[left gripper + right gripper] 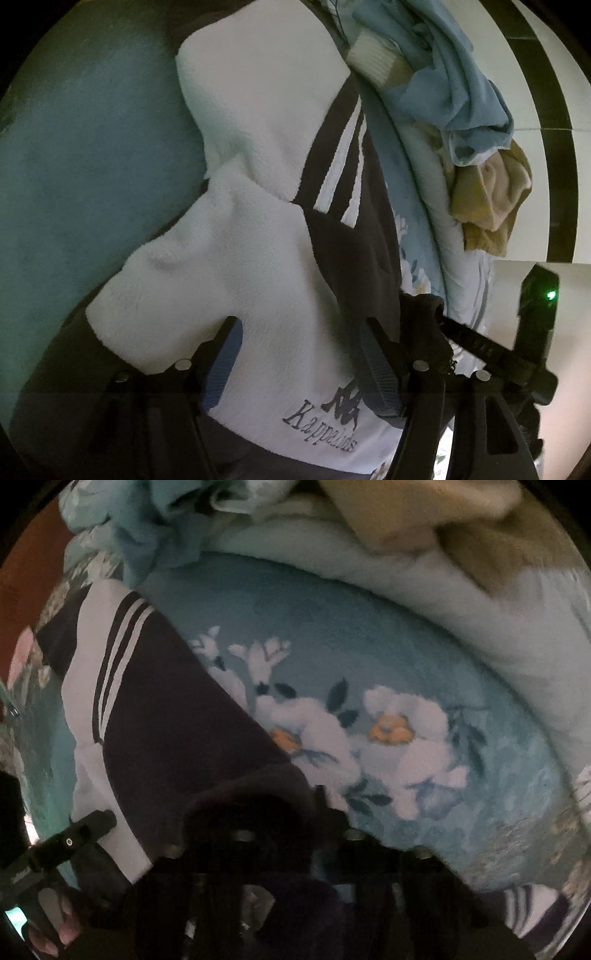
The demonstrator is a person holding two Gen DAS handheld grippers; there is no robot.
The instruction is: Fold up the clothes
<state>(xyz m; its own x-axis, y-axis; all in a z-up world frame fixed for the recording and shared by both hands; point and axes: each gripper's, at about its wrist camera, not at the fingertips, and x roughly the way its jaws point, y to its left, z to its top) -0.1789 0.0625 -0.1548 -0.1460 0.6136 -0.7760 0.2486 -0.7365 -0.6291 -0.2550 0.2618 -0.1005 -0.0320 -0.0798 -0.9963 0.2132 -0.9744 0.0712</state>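
White fleece top with navy panels and white stripes (258, 184), bearing an embroidered dark logo and lettering near its lower edge, lies spread on a blue plush blanket printed with white, orange-centred flowers (369, 720). In the left wrist view the top's white section fills the centre, its navy striped part running along the right side. The left gripper (299, 354) stands with its jaws well apart, one blue ribbed pad (221, 369) on either side of the white fleece above the logo; the pads do not press on the cloth. The right gripper (288, 812) appears in its own view only as a dark, blurred mass; its jaws are brought fully together, and a dark fold of the navy fabric bunches at their tips, so they pinch the top's edge. From the left wrist view that gripper shows at the right, beside the bunched dark cloth. A heap of other laundry lies beyond the top at the blanket's far side: a light blue crumpled garment (454, 74) and a tan garment (487, 206). Fingertips of a hand (55, 926) show at the lower left of the right wrist view.
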